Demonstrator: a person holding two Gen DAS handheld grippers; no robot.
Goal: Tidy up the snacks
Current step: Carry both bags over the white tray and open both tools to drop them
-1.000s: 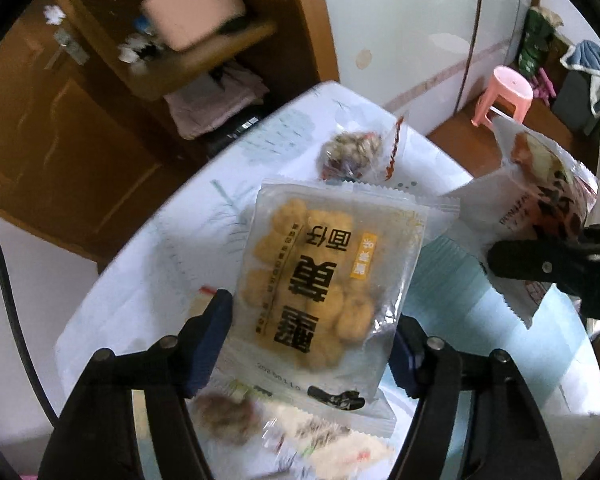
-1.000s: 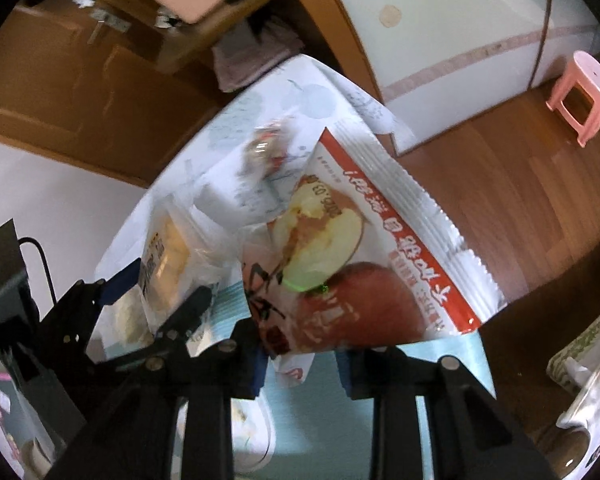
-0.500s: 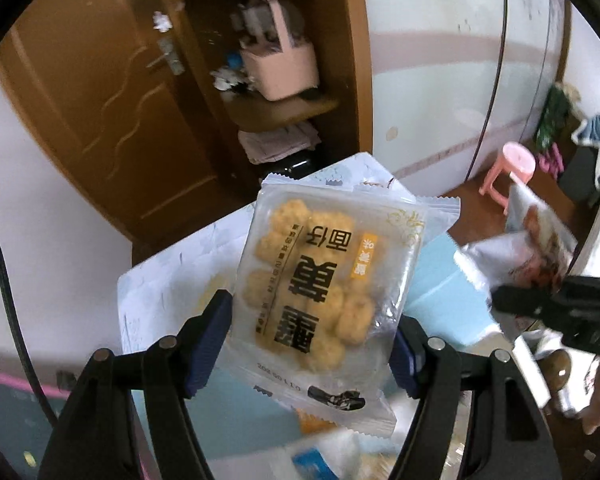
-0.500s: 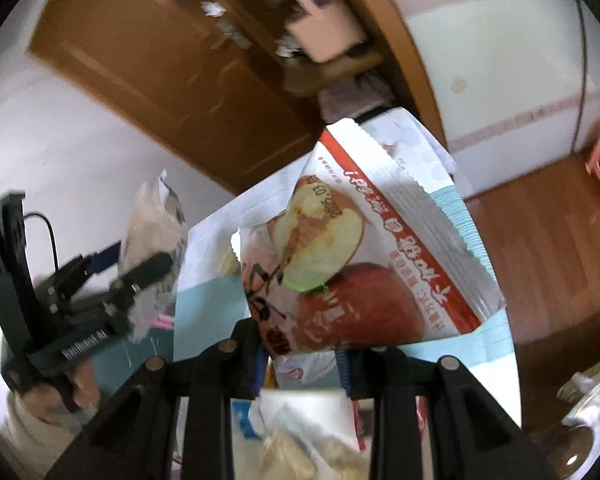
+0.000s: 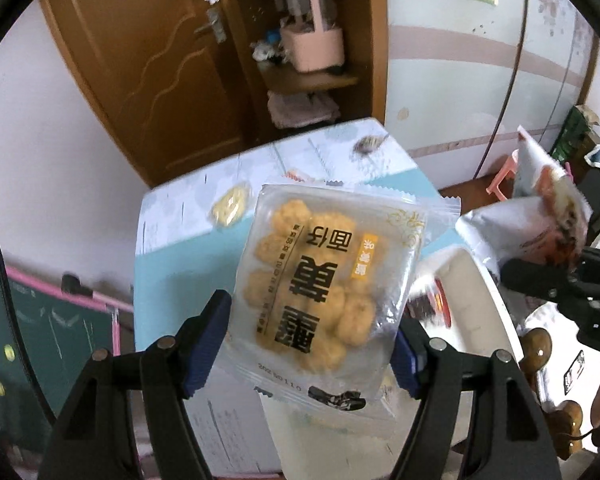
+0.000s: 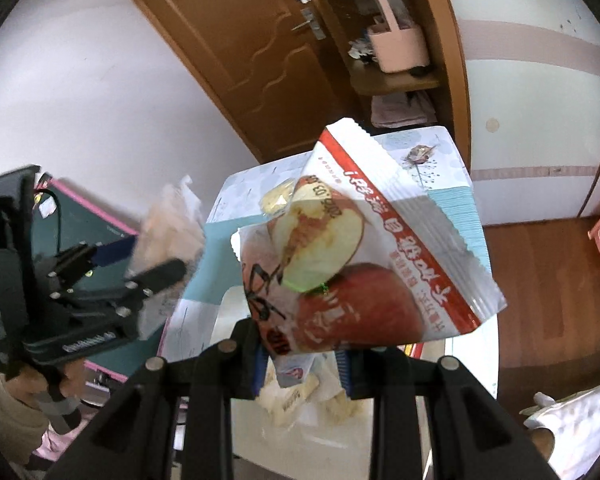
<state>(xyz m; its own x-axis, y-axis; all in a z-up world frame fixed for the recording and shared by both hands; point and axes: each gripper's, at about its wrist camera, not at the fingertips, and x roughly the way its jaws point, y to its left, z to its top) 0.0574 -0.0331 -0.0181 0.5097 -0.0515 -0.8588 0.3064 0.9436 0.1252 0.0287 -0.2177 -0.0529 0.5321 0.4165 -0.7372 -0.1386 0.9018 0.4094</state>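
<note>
1. We see the counter (image 5: 172,256) below both cameras, light blue and white. It carries a white bin (image 5: 488,320) at about 4 o'clock in the left wrist view, which we judge is where the snacks are being collected.
2. We hold the apple-chip bag (image 6: 364,264) in the right hand-held gripper (image 6: 302,364), clenched hard on the bag's bottom corner. The bag stands up and leans toward 1 o'clock, clear of the counter, likely so it can be dropped into the bin.
3. We hold the clear cookie pack (image 5: 324,280) in the left hand-held gripper (image 5: 308,344). Its pads press the pack's two side edges across its width, which keeps the flat pack upright and facing the camera.
4. Loose snacks remain on the counter: a small yellow one (image 5: 228,208) at 10 o'clock of the cookie pack, and a dark wrapped one (image 5: 368,144) at 12 o'clock, near the far edge.
5. Pale snack packets (image 6: 300,396) lie in the bin beneath the right hand-held gripper.
</note>
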